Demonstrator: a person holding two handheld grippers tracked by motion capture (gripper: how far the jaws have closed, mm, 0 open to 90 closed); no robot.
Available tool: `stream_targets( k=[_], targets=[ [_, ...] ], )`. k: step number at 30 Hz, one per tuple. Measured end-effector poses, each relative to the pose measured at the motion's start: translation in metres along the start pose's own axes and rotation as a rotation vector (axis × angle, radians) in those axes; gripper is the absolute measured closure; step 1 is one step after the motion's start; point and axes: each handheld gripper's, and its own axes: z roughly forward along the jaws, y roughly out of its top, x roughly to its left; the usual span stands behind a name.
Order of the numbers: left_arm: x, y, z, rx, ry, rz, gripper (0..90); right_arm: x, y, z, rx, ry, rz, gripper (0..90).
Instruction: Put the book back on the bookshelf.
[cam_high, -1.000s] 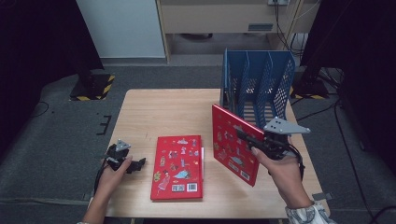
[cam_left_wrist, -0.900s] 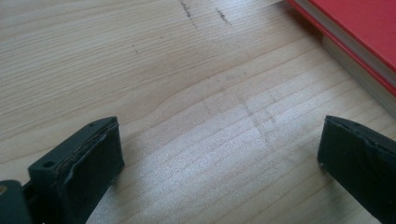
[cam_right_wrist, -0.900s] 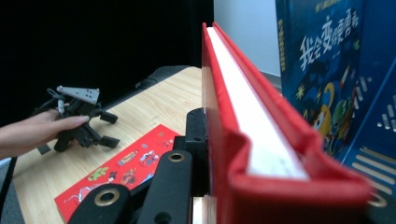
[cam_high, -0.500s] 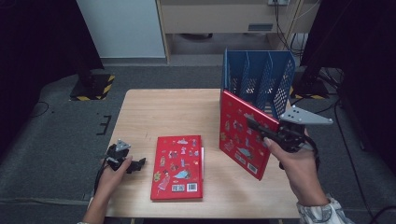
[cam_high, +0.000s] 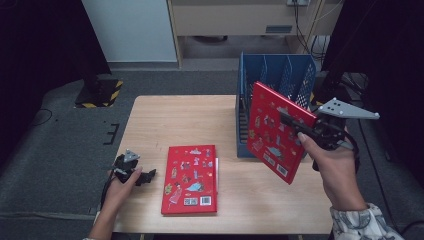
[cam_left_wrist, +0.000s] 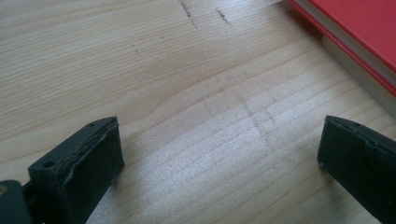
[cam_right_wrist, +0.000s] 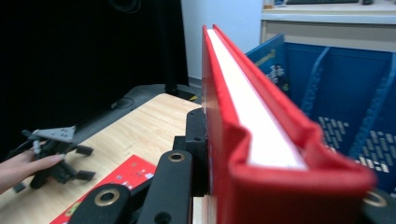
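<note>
While clamped in black jaws, glossy red hardcover book (cam_high: 272, 131), rectangular.

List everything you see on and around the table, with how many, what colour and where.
Held book: one, red, lifted upright in front of the rack.
Flat book: one, red, lying on the table near its front edge.
File rack: one, blue, slotted, at the table's far right.
Table: one, light wood.
Left gripper: one, black, jaws open, resting on the table left of the flat book.
Right gripper: one, black, clamped on the held book's edge.
</note>
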Motion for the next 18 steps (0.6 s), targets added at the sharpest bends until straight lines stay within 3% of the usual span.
stream_targets(
  k=[7,18],
  targets=[
    [0.000,0.000,0.000,0.000,0.000,0.003,0.0,-0.014,0.009,0.005,-0.009,-0.049,0.031,79.3],
    [0.000,0.000,0.000,0.000,0.000,0.003,0.0,-0.029,0.020,0.027,0.007,-0.154,0.016,79.3]
  ],
)
